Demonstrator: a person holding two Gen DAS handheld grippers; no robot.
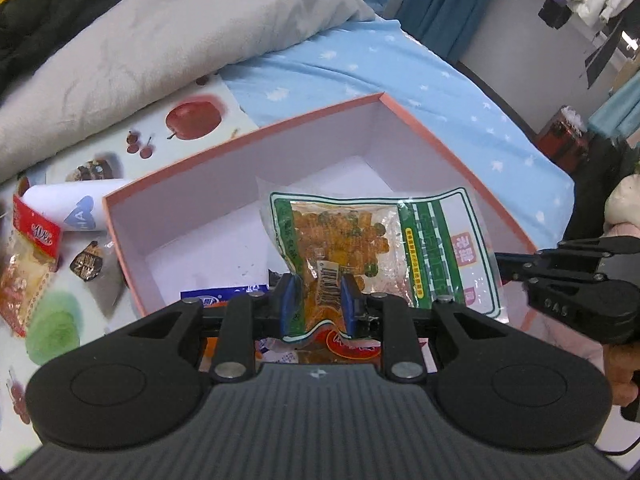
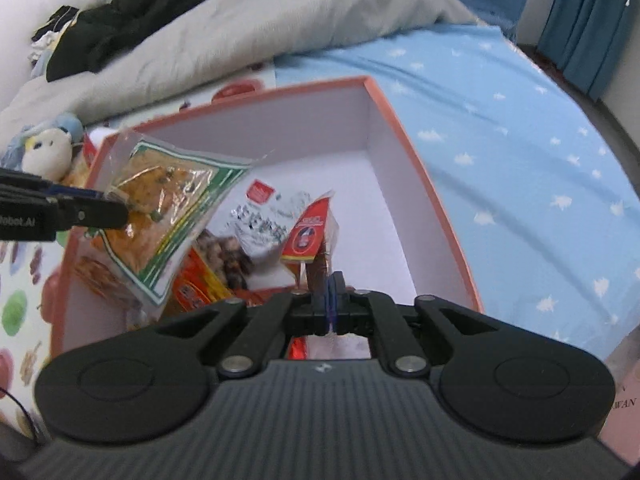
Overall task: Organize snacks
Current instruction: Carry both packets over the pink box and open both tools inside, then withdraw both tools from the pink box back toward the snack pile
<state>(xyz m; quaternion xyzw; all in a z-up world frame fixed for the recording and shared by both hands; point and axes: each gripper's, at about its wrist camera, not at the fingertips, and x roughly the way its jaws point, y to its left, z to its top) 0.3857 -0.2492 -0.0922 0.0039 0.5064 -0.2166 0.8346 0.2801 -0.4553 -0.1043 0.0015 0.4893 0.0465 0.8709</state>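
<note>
The left tool [image 1: 316, 300] is clamped on a green-bordered clear bag [image 1: 360, 248] of orange and green snack pieces, its blue fingers [image 1: 289, 300] pinching the bag near the barcode end. The bag hangs above the open pink box [image 1: 244, 136], tilted, over the near left part of the interior. The right tool [image 2: 331, 300] has its fingers pressed together on the lower edge of a small red-topped packet [image 2: 310, 236], which stands upright inside the box near the front wall. In the right wrist view the left tool [image 2: 108, 210] enters from the left edge, holding the green-bordered bag [image 2: 168, 208] above several packets lying on the box floor: a white packet [image 2: 260, 216] with a red label and an orange packet [image 2: 200, 284] just beside it. The far right part of the box floor is bare white. The box sits on a bed, partly on a fruit-print mat [image 1: 192, 120] and partly on a blue star-print sheet [image 1: 400, 72]. On the mat to the left of the box lie a red-and-clear snack bag [image 1: 24, 256], a small dark triangular packet [image 1: 90, 266] and a rolled white paper [image 1: 72, 206]. A grey quilt [image 1: 160, 32] is bunched behind the mat. A plush toy [image 2: 46, 148] rests near the box's left corner.
</note>
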